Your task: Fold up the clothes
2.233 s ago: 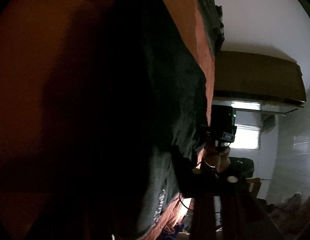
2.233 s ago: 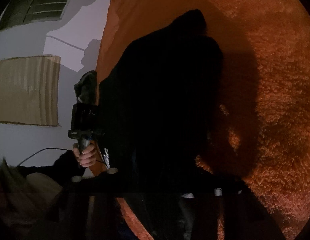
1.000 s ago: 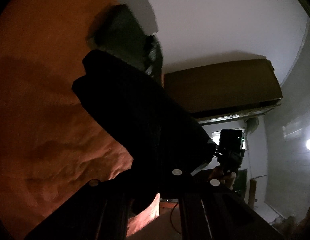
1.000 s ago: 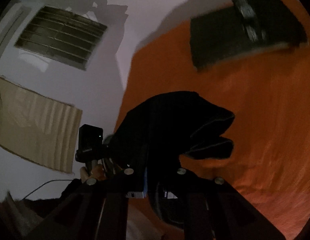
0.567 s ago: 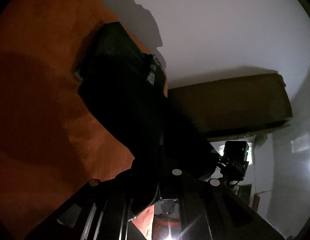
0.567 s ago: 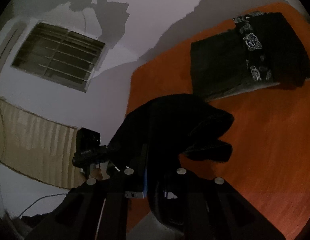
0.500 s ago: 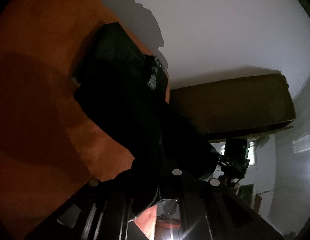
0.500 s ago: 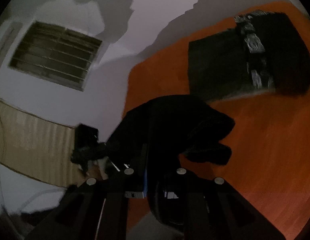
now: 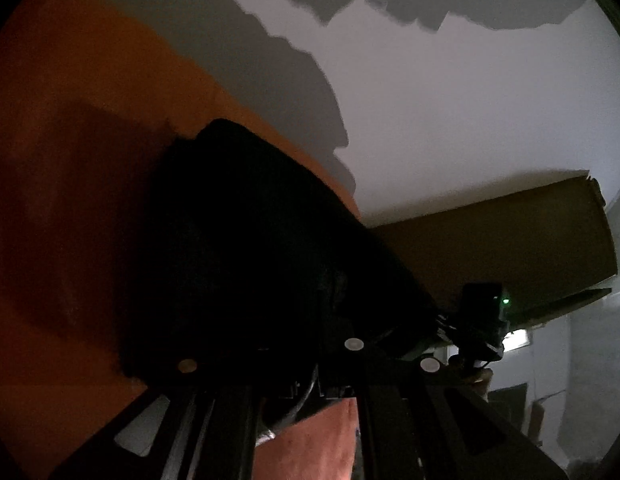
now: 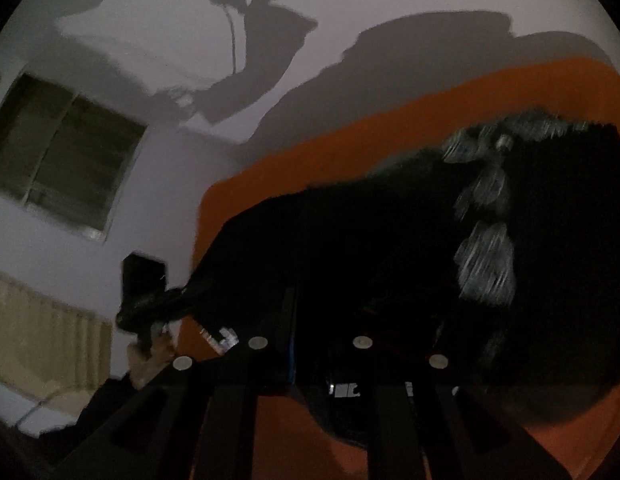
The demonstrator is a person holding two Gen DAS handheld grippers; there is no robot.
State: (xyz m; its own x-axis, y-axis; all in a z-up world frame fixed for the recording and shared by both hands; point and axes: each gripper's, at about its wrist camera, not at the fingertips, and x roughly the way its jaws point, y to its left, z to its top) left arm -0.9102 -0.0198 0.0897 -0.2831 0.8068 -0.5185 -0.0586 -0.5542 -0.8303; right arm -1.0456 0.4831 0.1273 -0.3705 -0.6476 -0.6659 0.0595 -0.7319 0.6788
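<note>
Orange blanket (image 9: 70, 128) fills left of frame. Both hand-held grippers, left (image 9: 310, 364) and right (image 10: 310, 360), clamp black garment (image 9: 250, 240), lower centre. Lay it squarely on patterned folded pile (image 10: 550, 220), edges even.

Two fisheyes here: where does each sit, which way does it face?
Left wrist: on the left claw, facing along the dark garment over the orange blanket toward the wall; right claw at right.
Right wrist: on the right claw, facing the garment, folded patterned clothes and a window; left claw and hand at left.
Shared: garment, blanket, wall.
</note>
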